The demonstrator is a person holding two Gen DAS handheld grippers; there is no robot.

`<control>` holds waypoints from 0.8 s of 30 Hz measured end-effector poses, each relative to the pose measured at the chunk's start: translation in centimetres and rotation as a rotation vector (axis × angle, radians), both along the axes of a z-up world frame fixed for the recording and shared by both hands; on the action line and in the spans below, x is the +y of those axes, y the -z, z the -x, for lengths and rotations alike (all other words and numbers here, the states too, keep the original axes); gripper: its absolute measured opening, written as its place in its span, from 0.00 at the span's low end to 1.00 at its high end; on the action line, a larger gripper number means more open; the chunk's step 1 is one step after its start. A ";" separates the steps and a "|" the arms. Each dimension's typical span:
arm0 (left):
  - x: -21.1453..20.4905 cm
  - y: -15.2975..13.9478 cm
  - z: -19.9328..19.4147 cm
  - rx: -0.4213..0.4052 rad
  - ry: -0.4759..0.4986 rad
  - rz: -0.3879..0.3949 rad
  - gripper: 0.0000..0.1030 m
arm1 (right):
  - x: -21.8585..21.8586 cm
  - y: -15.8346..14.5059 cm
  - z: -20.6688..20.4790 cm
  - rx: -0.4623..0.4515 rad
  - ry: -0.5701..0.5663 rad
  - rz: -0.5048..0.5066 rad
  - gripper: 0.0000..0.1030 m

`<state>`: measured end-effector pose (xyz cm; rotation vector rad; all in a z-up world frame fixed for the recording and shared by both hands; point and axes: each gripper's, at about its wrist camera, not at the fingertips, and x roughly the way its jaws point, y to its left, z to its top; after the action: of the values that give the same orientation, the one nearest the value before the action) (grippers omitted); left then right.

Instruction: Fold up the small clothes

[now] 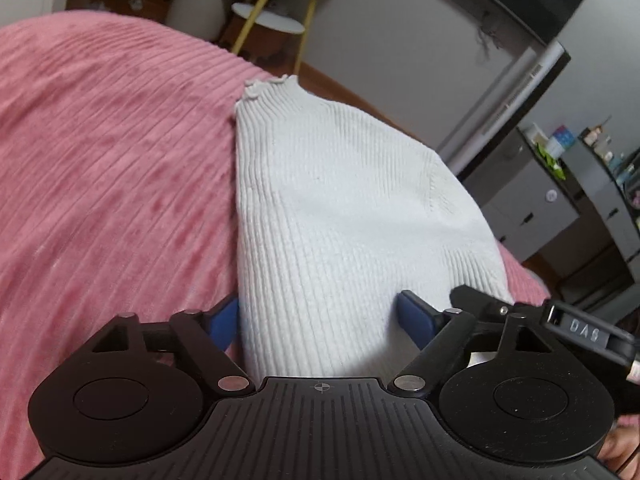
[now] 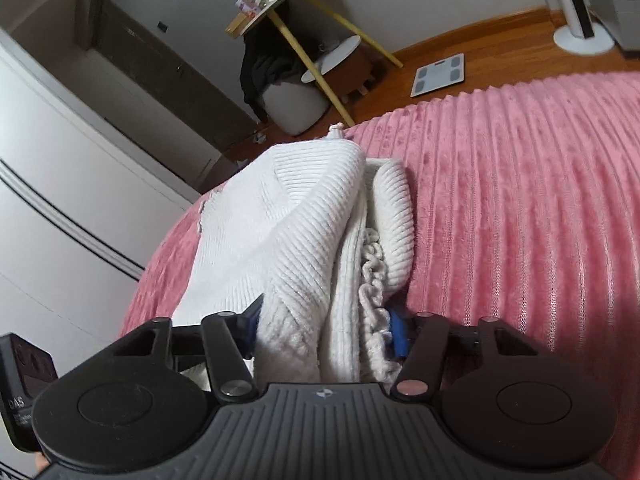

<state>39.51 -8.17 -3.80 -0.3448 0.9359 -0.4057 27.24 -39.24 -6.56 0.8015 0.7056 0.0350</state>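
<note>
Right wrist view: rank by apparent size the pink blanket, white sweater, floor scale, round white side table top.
1. pink blanket
2. white sweater, close to the camera, so enlarged
3-4. floor scale and round white table top: look alike, unranked

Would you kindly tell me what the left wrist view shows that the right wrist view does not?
Only the left wrist view shows a grey cabinet and the sweater's smooth flat top. Only the right shows a floor scale and the sweater's stacked folded layers with a ruffled edge. Both show the white sweater on the pink blanket, with the left gripper and right gripper each around it.
</note>
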 end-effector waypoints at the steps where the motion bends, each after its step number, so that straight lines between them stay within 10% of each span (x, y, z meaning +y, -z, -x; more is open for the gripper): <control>1: -0.1 -0.1 0.0 -0.004 0.004 -0.001 0.78 | 0.1 -0.1 0.1 0.000 0.005 0.004 0.49; 8: -0.3 -2.2 1.0 -0.051 0.035 -0.033 0.47 | 2.5 -2.6 1.4 -0.024 0.029 0.173 0.36; 16: 0.4 -4.3 5.3 -0.016 0.125 0.094 0.44 | 4.0 -6.7 7.7 -0.093 0.068 0.294 0.34; 24: 0.6 -3.1 10.3 -0.047 0.018 -0.114 0.81 | 5.7 -8.1 16.2 -0.013 0.112 0.473 0.49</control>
<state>29.16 -7.58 -0.66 -0.2219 0.9128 -0.3736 11.08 -33.53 1.51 0.3852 0.6224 -0.2213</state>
